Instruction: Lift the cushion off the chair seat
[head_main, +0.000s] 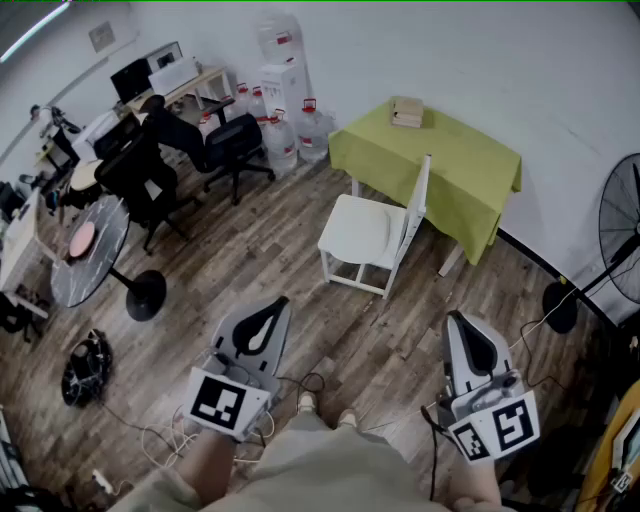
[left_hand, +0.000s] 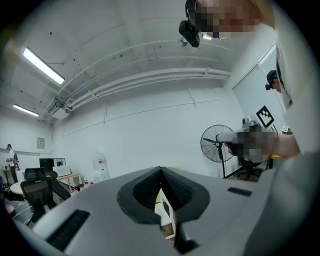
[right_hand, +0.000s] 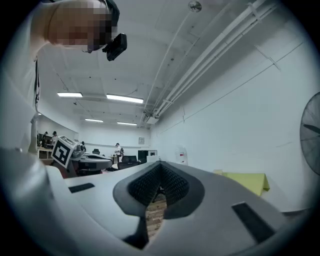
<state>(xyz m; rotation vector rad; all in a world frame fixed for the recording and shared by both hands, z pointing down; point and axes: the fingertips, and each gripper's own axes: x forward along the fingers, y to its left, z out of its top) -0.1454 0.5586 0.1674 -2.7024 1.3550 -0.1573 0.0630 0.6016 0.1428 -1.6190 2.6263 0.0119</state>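
The person holds both grippers low in the head view, side by side and well apart, both level and pointing up the frame toward the chair. The left gripper (head_main: 268, 308) is at the lower centre-left, with its marker cube nearest to the person and a forearm behind it at the bottom edge. The right gripper (head_main: 455, 322) is at the lower right, and it is held in the same way.

In the left gripper view the fingers (left_hand: 142, 192) are together, with their tips touching and nothing clamped between them. Part of the white chair shows through the small gap under the tips. In the right gripper view the fingers (right_hand: 176, 187) are together as well and they are empty. Only the wooden floor (right_hand: 155, 212) shows under them.

The white cushion (head_main: 355, 228) lies on the seat of the white chair (head_main: 413, 205), in the middle of the head view, well apart from both grippers. Just behind the chair, at the upper right, stands a surface with a green cloth (head_main: 470, 165).
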